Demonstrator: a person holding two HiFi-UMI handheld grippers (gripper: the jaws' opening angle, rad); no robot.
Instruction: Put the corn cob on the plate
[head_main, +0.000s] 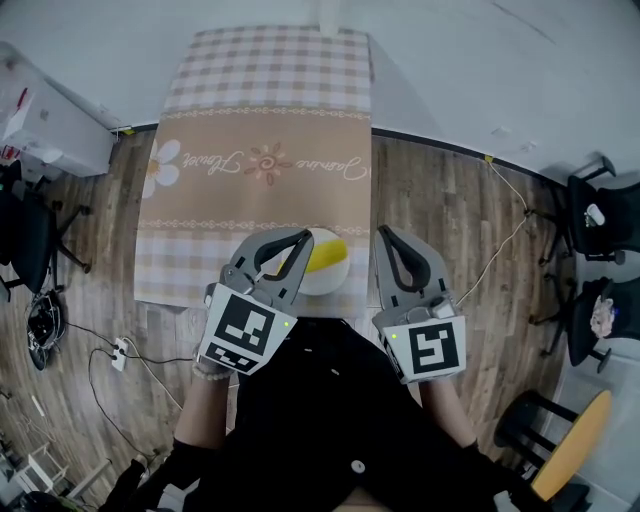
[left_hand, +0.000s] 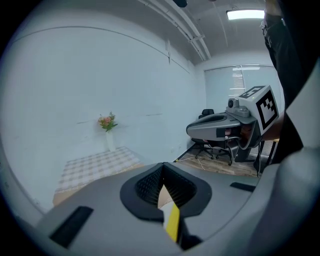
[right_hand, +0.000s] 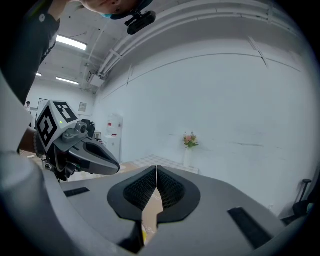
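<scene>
On the plate (head_main: 328, 282), corn cob (head_main: 328, 253)

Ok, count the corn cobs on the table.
1. The corn cob lies on the white plate at the table's near edge; the left gripper covers part of the plate, so more may be hidden.

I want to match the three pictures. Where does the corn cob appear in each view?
Head view: the corn cob lies on the plate, centre, near the table's close edge.
Left gripper view: a yellow strip of the corn cob, low centre, below the closed jaws.
Right gripper view: only a thin yellow sliver at the bottom, probably the cob.
Shared landmark: the checked tablecloth.
</scene>
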